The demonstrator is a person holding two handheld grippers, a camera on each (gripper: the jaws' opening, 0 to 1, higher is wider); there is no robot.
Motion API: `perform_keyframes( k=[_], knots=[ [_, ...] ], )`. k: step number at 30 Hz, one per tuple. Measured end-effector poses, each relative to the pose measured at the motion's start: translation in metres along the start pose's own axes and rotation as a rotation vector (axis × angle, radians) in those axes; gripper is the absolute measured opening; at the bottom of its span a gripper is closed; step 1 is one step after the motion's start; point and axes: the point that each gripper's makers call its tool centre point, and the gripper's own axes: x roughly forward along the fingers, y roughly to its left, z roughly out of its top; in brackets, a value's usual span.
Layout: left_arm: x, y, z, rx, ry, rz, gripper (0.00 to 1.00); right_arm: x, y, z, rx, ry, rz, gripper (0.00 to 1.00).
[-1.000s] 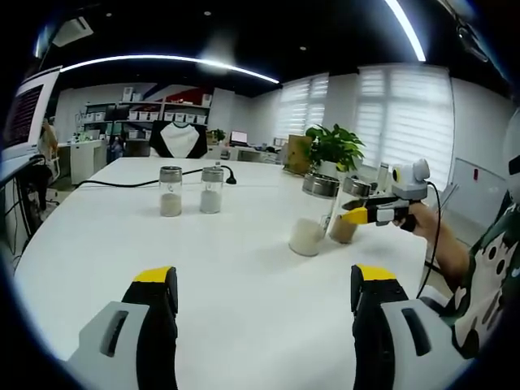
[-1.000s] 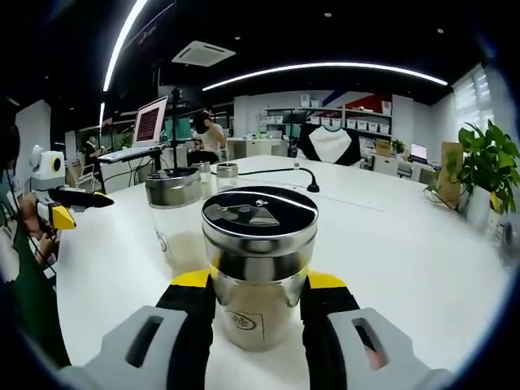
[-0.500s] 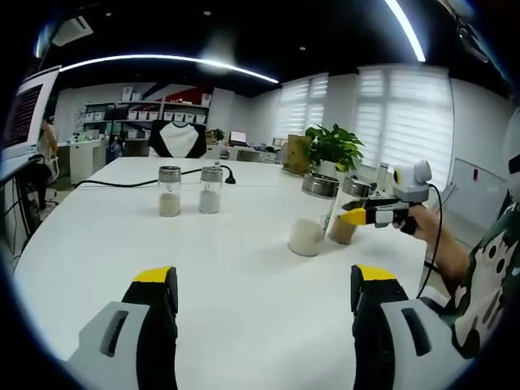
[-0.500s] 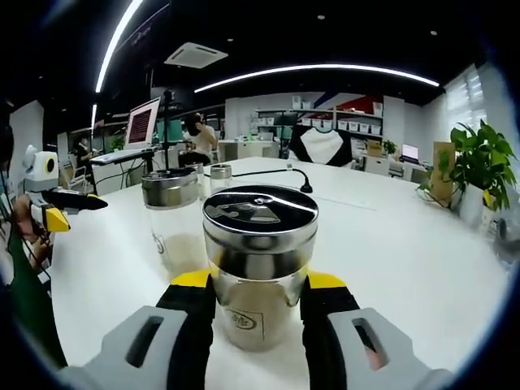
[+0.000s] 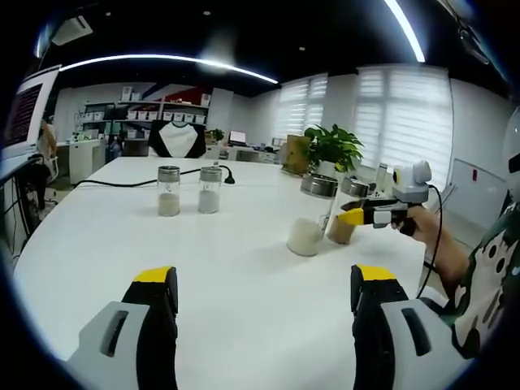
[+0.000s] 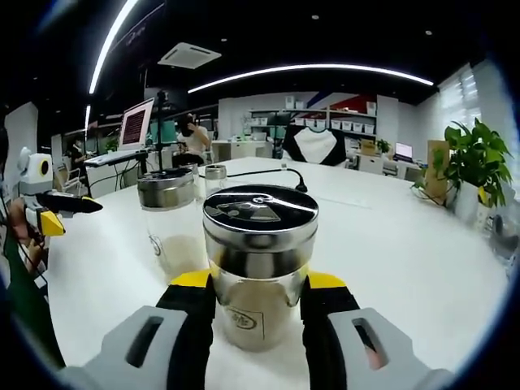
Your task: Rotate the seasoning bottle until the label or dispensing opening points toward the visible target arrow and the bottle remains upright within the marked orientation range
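Nearest in the right gripper view, the right gripper [image 6: 259, 302] has its two yellow-tipped jaws clenched on the clear glass seasoning bottle with a shiny metal lid [image 6: 259, 264], one jaw on each side of the glass body just under the lid. The bottle stands upright on the white table [image 6: 406, 260], so its long axis is vertical, and the small oval label low on the glass faces back toward the camera; the dispensing flap on the dark lid top seems to point away and slightly right, though this is hard to read. No target arrow can be made out on the table. The glass is stiff, smooth and probably slippery, and it can break, so a firm hold on the body below the lid looks the safest place for turning. Just beside it on the left stands a second glass bottle with pale powder [image 6: 171, 227]. In the left gripper view, the left gripper [image 5: 264, 292] hangs released over the bare table near the person. Farther off stand two small glass shakers [image 5: 188, 189], and a green potted plant [image 5: 333, 146] at far right.
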Motion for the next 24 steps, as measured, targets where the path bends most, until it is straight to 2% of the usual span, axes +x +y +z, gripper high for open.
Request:
perform_keyframes(
  k=[4,8,11,15,24],
  knots=[
    [0.000,0.000,0.000,0.001,-0.002,0.000,0.93,0.000,0.000,0.000,0.001,-0.003,0.001,0.40],
    [0.000,0.000,0.001,-0.001,-0.004,0.002,0.93,0.001,0.001,-0.003,0.045,0.008,0.007,0.41],
    [0.000,0.000,0.001,0.000,-0.004,0.001,0.92,0.001,0.002,-0.005,0.054,0.005,0.012,0.48],
    [-0.001,0.000,0.001,0.000,-0.005,0.003,0.93,-0.007,0.001,-0.001,0.054,-0.024,0.008,0.48],
    [0.001,-0.002,0.002,-0.012,-0.014,-0.004,0.93,-0.021,0.005,-0.004,0.074,-0.042,-0.006,0.50]
  ],
)
